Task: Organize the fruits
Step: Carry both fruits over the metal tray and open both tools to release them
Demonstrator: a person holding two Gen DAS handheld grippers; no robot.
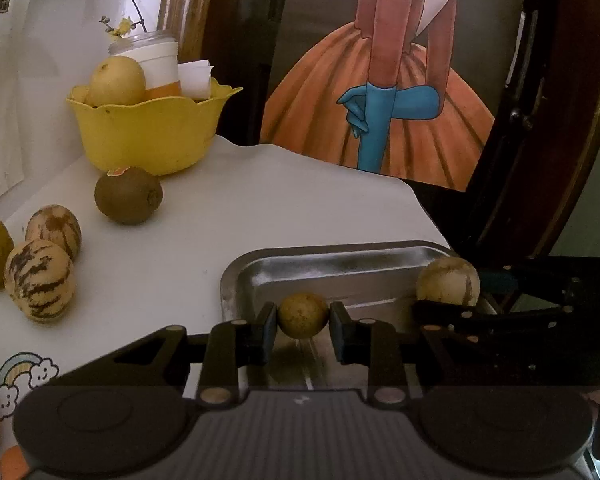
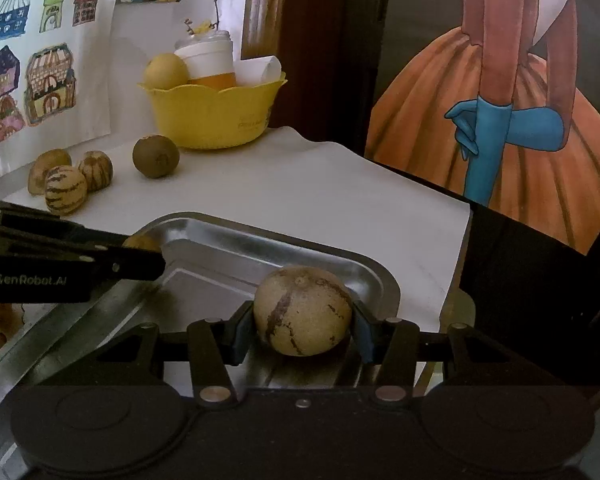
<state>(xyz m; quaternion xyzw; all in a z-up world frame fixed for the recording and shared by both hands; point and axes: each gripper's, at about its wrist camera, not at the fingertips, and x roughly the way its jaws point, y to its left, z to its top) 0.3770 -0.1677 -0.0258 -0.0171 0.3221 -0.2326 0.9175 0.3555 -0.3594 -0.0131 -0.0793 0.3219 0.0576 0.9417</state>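
Small round yellow fruit point(image 1: 303, 315) pinched in the left gripper point(image 1: 303, 322) above the steel tray point(image 1: 340, 268), striped pale fruit point(image 2: 302, 310) clamped in the right gripper point(image 2: 302, 330) over the same tray, left gripper's fruit mostly hidden in the right view, kiwi point(image 1: 128, 195) and striped fruits point(image 1: 40, 278) near the yellow bowl point(image 1: 148, 136), leftmost fruit cut off.

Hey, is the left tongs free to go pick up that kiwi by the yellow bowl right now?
Probably not yet. The left tongs are shut on a small round fruit over the metal tray. The path across the white table to the kiwi looks unobstructed, but they would need to release first.
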